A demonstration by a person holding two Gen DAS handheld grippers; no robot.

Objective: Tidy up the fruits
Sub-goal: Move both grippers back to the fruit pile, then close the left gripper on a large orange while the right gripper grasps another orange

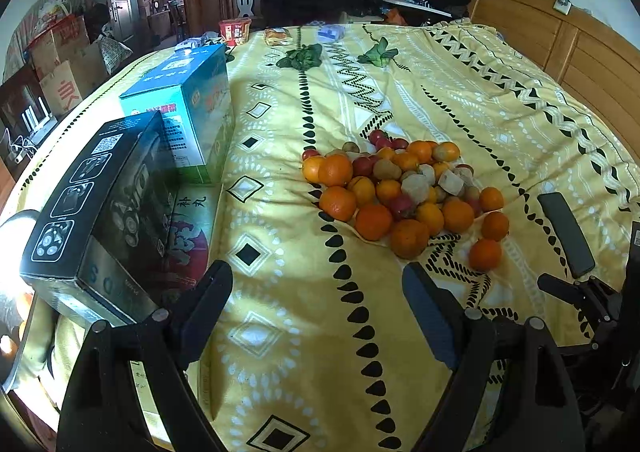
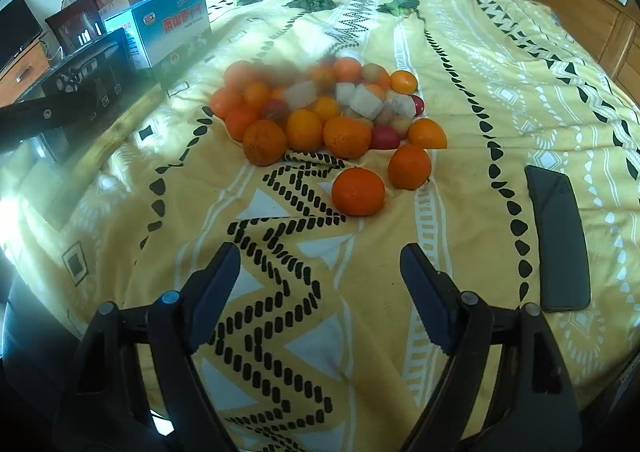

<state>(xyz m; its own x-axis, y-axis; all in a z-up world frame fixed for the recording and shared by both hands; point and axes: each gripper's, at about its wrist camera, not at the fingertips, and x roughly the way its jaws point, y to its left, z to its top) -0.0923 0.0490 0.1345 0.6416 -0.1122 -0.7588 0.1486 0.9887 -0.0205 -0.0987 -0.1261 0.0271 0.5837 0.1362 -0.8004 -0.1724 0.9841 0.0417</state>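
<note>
A heap of fruit (image 1: 404,188) lies on a yellow patterned bedspread (image 1: 312,332): oranges, small red fruits, brownish round ones and pale cut chunks. In the right wrist view the same heap (image 2: 320,112) is ahead, with two oranges apart from it; the nearest orange (image 2: 358,191) sits just beyond the fingertips. My left gripper (image 1: 318,280) hovers open over bare cloth, short and left of the heap. My right gripper (image 2: 320,264) is open too, with nothing between its fingers. Part of the right gripper's frame (image 1: 592,292) shows at the left view's right edge.
A black box (image 1: 100,204) and a blue box (image 1: 188,104) stand on the bed's left side. A dark phone (image 2: 558,236) lies right of the oranges. Leafy greens (image 1: 302,57), snack packs, piled clothes and a wooden headboard (image 1: 560,40) are at the far end.
</note>
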